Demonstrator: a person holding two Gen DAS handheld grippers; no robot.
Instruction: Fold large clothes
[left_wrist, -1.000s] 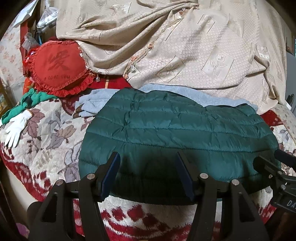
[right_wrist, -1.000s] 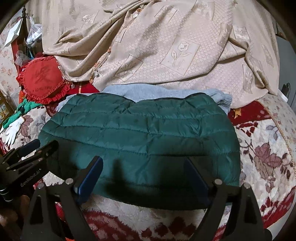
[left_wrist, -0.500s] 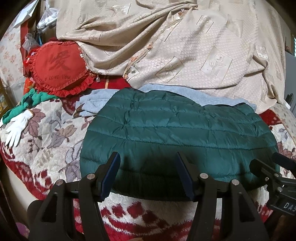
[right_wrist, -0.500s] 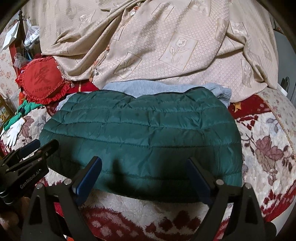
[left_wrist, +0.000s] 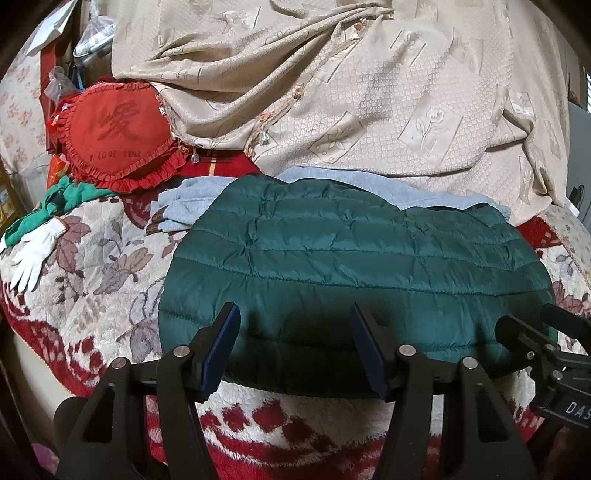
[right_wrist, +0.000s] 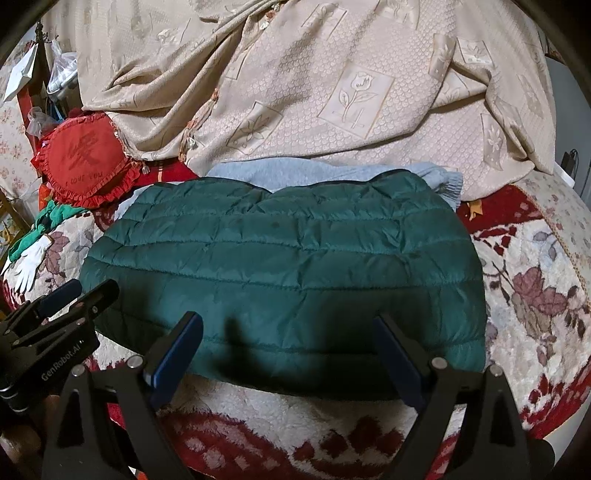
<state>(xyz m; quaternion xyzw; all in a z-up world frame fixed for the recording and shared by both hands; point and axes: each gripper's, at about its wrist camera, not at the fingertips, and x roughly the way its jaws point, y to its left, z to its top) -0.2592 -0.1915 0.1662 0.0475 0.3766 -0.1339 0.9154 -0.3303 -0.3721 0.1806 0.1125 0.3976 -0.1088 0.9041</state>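
Jacket (left_wrist: 351, 254) lies apparently folded on the bed (left_wrist: 96, 266); left gripper (left_wrist: 295, 349) and right gripper (right_wrist: 288, 354) gape wide, empty.

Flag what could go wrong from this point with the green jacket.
1. The green jacket lies on a grey garment; a deep pinch could lift both.
2. Both grippers, left and right, are open near one hem and might collide.
3. The puffy fabric may spring open.

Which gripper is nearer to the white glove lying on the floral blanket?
Left. The left gripper is toward the side where the white glove lies; the right gripper is beyond it, toward the dark green quilted jacket's other end.
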